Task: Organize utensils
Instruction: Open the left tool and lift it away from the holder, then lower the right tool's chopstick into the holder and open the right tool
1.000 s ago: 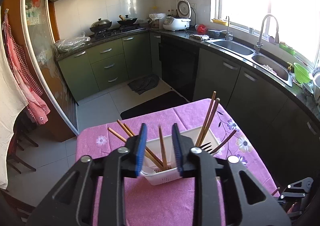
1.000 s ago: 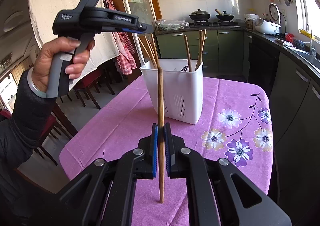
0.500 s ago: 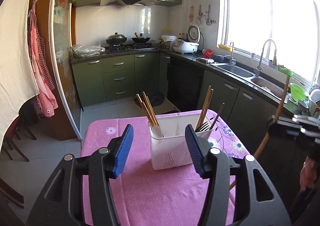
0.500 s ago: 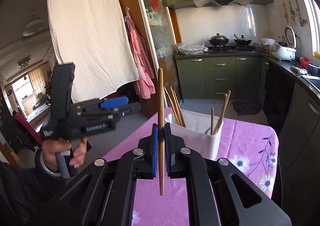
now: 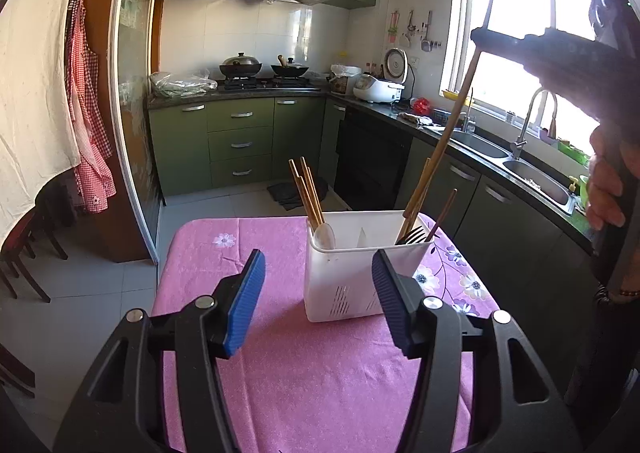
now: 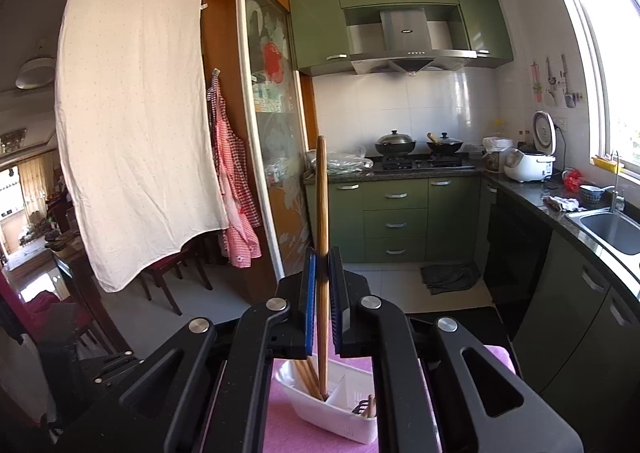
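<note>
A home kitchen, seen from my two wrists. Green cabinets (image 5: 240, 145) and drawers run along the far wall at 12 o'clock, under a steel range hood (image 6: 412, 53). Two lidded pans (image 6: 396, 143) sit on the gas stove (image 6: 420, 164). At 2 o'clock, a rice cooker (image 5: 378, 89) stands on the dark counter, and a sink (image 5: 536, 181) with a faucet lies below the window (image 5: 520, 33). A checked apron (image 5: 86, 101) hangs at 10 o'clock. A pink flowered tablecloth (image 5: 280, 333) covers my table.
</note>
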A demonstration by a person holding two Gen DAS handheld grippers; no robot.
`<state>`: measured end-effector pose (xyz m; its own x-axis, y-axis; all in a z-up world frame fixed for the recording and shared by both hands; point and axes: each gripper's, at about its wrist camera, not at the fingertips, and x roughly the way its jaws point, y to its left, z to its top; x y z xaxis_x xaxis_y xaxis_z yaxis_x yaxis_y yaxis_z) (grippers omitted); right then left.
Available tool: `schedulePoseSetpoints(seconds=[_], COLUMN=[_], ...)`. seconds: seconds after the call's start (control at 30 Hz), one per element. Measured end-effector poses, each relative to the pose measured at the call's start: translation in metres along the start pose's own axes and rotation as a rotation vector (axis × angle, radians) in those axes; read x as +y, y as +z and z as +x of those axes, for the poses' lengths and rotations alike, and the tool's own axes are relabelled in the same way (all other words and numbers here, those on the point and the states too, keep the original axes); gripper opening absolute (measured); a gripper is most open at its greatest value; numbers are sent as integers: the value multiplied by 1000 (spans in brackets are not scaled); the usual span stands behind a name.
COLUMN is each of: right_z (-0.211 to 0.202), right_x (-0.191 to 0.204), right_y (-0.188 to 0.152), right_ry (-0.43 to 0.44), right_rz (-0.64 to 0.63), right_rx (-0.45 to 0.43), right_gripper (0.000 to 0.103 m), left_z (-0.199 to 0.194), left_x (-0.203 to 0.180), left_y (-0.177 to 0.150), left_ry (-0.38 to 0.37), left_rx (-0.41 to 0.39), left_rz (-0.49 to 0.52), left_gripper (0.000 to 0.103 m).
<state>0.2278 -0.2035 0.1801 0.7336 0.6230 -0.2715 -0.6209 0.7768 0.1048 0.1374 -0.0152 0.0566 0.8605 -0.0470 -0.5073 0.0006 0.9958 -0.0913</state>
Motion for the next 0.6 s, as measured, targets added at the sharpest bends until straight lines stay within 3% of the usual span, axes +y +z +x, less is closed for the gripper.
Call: schedulePoseSetpoints(seconds=[0.2, 0.6], right_z=[46, 85], right_x=[-8, -7], right_y=[-39, -89], right_ry=[-68, -92], right_rz=[-4, -30], right_rx=[97, 199], right_gripper=[7, 8], left_z=[1, 15], left_x=[-3, -10], left_y=[-15, -26], left_ry=[70, 53], left_rx=[-12, 52], left_rz=[20, 33], left_gripper=[58, 62])
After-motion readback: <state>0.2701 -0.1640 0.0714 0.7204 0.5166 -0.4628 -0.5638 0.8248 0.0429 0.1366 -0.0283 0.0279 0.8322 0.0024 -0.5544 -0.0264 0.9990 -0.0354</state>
